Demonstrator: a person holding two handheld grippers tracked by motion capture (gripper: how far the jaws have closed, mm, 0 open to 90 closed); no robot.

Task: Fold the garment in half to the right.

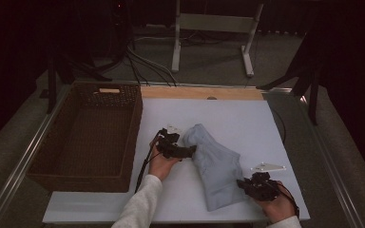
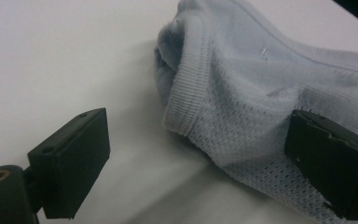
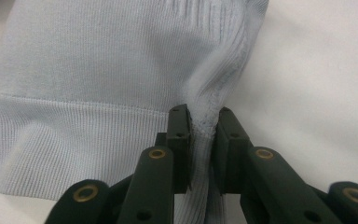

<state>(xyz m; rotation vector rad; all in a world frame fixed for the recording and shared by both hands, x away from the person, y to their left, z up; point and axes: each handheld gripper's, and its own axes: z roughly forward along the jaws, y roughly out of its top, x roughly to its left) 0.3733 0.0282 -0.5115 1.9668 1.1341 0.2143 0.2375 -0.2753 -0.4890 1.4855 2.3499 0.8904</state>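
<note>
Garment (image 1: 216, 164) on table (image 1: 247, 118), right of basket (image 1: 92, 137); left gripper (image 1: 192, 150) at its left edge, right gripper (image 1: 241, 183) at near-right corner.

Black hand-held gripper (image 1: 190, 151), brass screws, grey sleeves (image 1: 140, 204).

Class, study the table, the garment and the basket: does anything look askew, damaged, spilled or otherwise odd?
Nothing is spilled or damaged. The light blue garment lies bunched and slanted on the white table, not flat. The right gripper pinches a ribbed fold at its hem; the left gripper stands open around its other end. The wicker basket sits squarely.
</note>
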